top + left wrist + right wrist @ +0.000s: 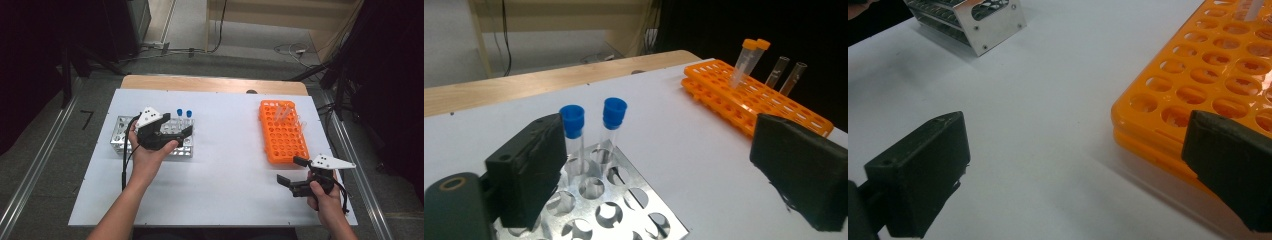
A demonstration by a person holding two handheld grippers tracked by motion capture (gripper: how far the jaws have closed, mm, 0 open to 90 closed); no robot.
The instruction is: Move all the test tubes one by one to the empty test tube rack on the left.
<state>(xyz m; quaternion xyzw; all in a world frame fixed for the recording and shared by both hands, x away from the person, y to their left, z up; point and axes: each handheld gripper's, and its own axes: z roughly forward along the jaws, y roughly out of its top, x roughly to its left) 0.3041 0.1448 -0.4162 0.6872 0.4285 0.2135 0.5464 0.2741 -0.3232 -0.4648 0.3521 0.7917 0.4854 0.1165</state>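
A metal tube rack (120,137) stands on the left of the white board, with two blue-capped tubes (184,113) upright at its far right corner. My left gripper (180,136) hovers over that rack, open, with nothing between its pads. In the left gripper view the blue-capped tubes (572,120) (614,112) rise from the metal rack (624,210) just beyond the left gripper (659,150). An orange rack (282,132) at the right holds two orange-capped tubes (749,50) and two uncapped clear tubes (786,75). My right gripper (292,171) sits open and empty by the orange rack's (1218,65) near corner.
The white board (225,165) covers most of a wooden table (210,84). The metal rack's end plate (983,25) appears far off in the right gripper view. Cables lie on the floor (290,50) beyond the table, and metal rails (35,170) run along both sides.
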